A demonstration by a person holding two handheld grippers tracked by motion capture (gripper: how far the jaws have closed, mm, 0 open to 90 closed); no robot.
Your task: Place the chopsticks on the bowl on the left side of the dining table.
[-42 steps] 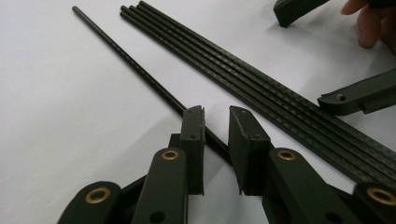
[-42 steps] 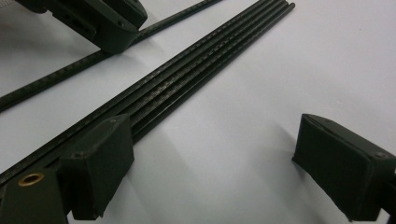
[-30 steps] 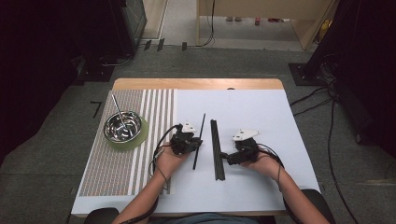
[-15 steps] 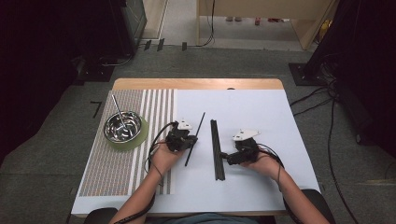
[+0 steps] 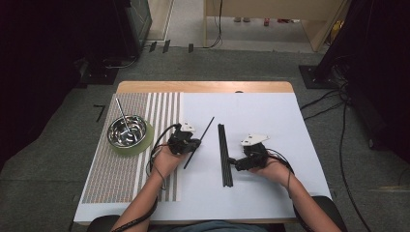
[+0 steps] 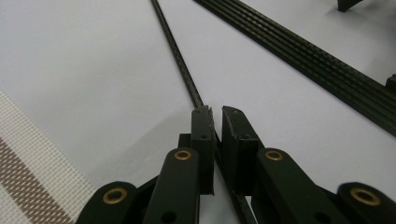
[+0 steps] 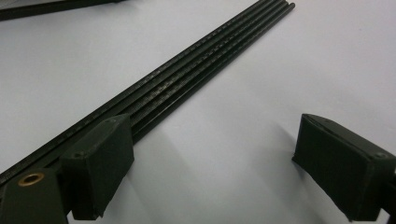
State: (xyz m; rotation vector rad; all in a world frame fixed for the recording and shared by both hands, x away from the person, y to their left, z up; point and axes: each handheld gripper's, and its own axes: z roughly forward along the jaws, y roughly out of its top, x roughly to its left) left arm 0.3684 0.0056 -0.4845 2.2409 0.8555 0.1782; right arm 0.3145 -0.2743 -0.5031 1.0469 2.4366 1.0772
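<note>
A single thin black rod [image 5: 206,129] lies slanted on the white sheet [image 5: 270,116]. My left gripper [image 5: 193,144] is shut on it near its middle, and in the left gripper view the pads [image 6: 202,126] pinch the rod [image 6: 180,60], which runs on ahead of the left gripper [image 6: 215,114]. A bundle of several black rods [image 5: 224,154] lies straight, just right of it. My right gripper [image 5: 232,162] rests open at the bundle's right side. In the right gripper view the right gripper [image 7: 210,149] has its left finger [image 7: 98,163] over the bundle [image 7: 196,60] and bare sheet between its jaws.
A steel bowl [image 5: 127,131] with a metal stick in it sits on a green round mat at the left, on a striped placemat [image 5: 121,186]. The table's wooden far edge [image 5: 203,87] shows beyond the sheet.
My left gripper has shifted a little to the left with the single rod, whose near end has swung left, away from the bundle. The right gripper has stayed put.
</note>
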